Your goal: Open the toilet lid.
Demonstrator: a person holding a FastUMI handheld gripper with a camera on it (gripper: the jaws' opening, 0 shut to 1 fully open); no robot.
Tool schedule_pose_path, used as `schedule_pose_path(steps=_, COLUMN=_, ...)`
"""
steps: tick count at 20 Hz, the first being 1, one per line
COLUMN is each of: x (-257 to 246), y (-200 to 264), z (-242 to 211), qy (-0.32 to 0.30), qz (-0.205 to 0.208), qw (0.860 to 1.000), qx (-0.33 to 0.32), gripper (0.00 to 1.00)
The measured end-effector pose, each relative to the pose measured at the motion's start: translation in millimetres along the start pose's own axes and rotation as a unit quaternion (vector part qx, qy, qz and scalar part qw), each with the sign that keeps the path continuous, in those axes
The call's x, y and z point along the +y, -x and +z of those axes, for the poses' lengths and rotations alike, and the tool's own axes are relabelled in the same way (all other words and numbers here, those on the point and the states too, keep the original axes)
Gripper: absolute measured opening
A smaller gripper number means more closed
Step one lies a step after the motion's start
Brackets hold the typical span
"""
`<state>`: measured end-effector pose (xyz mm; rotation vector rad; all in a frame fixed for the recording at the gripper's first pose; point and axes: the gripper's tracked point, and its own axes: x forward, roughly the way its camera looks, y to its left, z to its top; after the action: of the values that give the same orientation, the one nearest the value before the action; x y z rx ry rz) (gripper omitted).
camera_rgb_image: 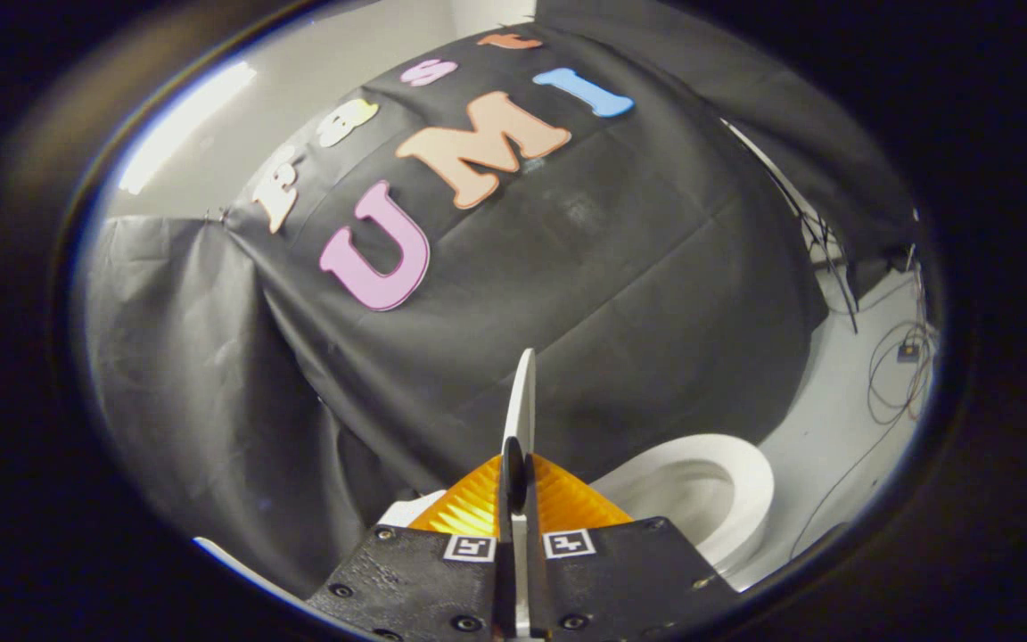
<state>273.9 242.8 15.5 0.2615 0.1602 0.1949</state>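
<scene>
- Gripper view: my claw (518, 486) is closed down on the toilet lid (521, 401), with only the lid's thickness left between the two orange fingers (469, 506). I see the thin white lid edge-on, standing up out of the gap and rising just ahead of the fingertips.
- I pinch it at the rim because a flat lid gives no other purchase. Pressing on both faces lets me swing it about its hinge without it slipping off.
- The lid stands close to upright, leaning only a little. From that I judge the opening is nearly done, though the hinge is hidden behind my fingers.
- The toilet seat (727, 499) and the white bowl inside it lie open, beyond my fingers and on my right, well clear of the lid.
- The grey floor (825, 428) runs past the seat, with loose cables (897, 374) lying on it near the booth's edge, well away from my work.
- I would hold this grip until the lid leans back far enough to rest by itself; let go early, it could drop onto the seat.
</scene>
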Motion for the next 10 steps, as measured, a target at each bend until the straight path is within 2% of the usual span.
schedule_pose_path(steps=3, x=13, y=1, z=0, qy=0.034, qz=-0.018, qw=0.999, qx=-0.007, gripper=0.05)
schedule_pose_path(steps=10, x=63, y=-1, z=-4, qy=0.078, qz=-0.014, qw=0.997, qx=-0.019, gripper=0.05)
